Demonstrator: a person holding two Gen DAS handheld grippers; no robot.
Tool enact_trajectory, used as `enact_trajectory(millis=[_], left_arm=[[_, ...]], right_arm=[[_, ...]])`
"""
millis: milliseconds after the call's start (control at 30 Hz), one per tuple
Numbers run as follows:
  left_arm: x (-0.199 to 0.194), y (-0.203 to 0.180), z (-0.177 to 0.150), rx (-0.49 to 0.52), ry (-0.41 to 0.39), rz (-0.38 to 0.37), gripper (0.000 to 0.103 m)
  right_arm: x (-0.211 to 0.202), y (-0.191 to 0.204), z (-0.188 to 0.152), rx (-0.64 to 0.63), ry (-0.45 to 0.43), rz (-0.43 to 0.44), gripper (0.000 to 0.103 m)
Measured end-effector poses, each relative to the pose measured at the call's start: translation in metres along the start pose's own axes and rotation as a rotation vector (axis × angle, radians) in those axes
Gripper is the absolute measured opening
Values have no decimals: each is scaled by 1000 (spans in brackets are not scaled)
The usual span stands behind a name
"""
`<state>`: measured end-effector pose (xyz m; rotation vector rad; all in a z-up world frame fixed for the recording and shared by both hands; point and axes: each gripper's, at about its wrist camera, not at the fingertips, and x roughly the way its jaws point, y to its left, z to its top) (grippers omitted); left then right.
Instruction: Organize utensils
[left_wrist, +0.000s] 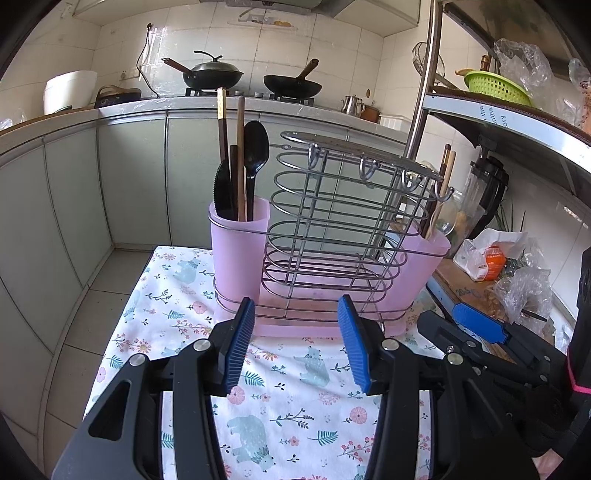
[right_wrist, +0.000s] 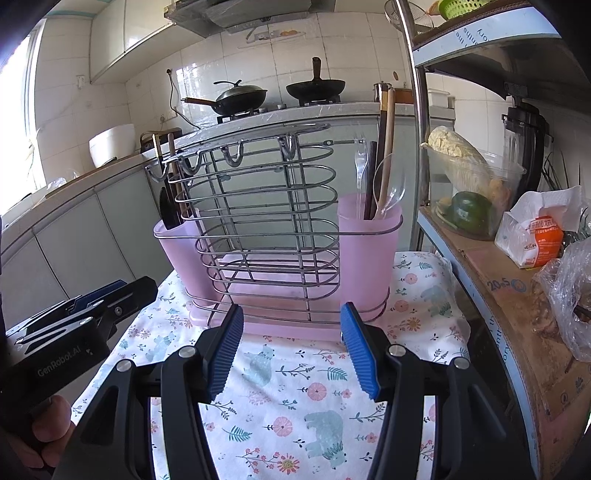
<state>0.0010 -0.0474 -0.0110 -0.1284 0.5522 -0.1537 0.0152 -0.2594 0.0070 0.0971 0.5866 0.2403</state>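
Note:
A wire utensil rack (left_wrist: 332, 221) with two pink cups stands on a floral cloth (left_wrist: 295, 398). The left pink cup (left_wrist: 238, 254) holds a black spoon (left_wrist: 255, 147), a black knife (left_wrist: 222, 192) and dark chopsticks. The right pink cup (right_wrist: 369, 243) holds a clear fork (right_wrist: 359, 162), a clear spoon (right_wrist: 391, 192) and wooden chopsticks. My left gripper (left_wrist: 295, 332) is open and empty just in front of the rack. My right gripper (right_wrist: 291, 332) is open and empty, also in front of the rack (right_wrist: 266, 229). The right gripper also shows in the left wrist view (left_wrist: 480, 325).
A metal shelf at the right holds a cardboard box, plastic bags, a tissue pack (right_wrist: 535, 236) and a tub of vegetables (right_wrist: 472, 192). A kitchen counter with two woks (left_wrist: 218, 75) runs behind. The cloth-covered table drops to a tiled floor at left.

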Motion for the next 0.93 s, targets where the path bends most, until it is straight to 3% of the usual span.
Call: enact_trajectory(millis=[533, 933], left_arm=[[12, 3, -1, -1, 23, -5, 47], [30, 31, -3, -21, 62, 54, 47]], right_arm=[[10, 0, 1, -1, 20, -8, 54], [22, -22, -1, 9, 40, -67, 54]])
